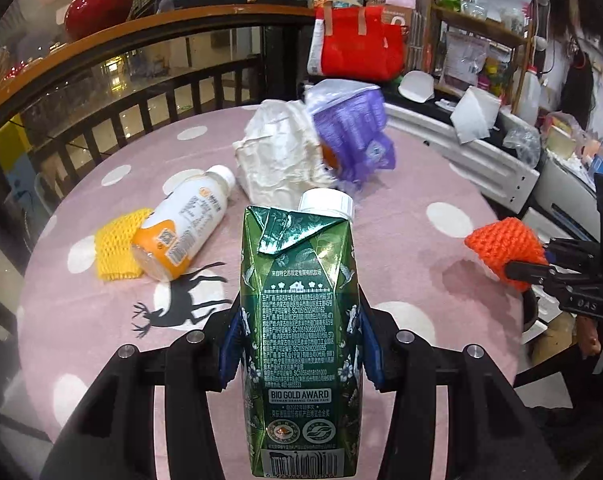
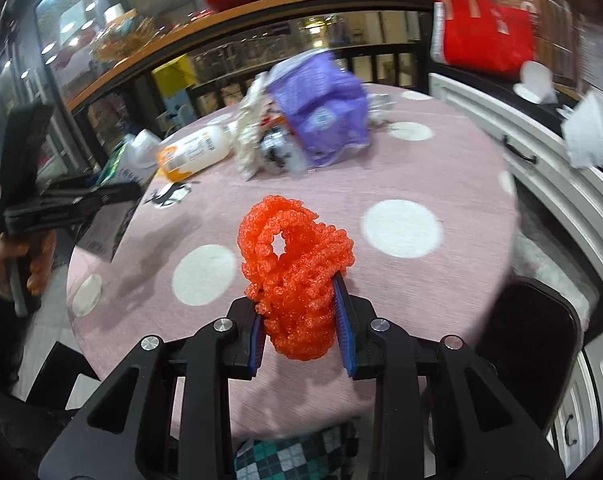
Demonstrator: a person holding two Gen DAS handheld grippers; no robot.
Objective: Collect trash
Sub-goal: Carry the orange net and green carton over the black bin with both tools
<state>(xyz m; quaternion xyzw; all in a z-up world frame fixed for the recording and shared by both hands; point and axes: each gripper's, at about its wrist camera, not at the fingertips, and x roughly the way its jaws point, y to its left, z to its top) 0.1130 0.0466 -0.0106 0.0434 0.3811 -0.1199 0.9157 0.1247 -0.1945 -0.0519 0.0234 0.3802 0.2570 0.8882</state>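
Left tool (image 1: pixel 299 344) is clamped on the green carton (image 1: pixel 299 320), lower centre of frame, lifted clear of the pink counter (image 1: pixel 421 248). Right tool (image 2: pixel 301 334) pinches the orange foam net (image 2: pixel 295 276), so I'd guess both are headed binward. Bottle (image 1: pixel 183 228) waits at left.

The left gripper (image 1: pixel 299 344) has its blue pads pressed on both sides of a green milk carton (image 1: pixel 299 320), white cap at the far end. Beyond it, on the pink dotted table (image 1: pixel 413 248), a white and orange bottle (image 1: pixel 185 228) lies on its side, its base over a yellow foam net (image 1: pixel 115 246). Farther back sits crumpled white paper (image 1: pixel 277 156) touching a purple bag (image 1: pixel 353 136). At the right edge, the right gripper (image 1: pixel 541 270) grips an orange foam net (image 1: pixel 505 246). A red bag (image 1: pixel 361 46) stands behind the table.
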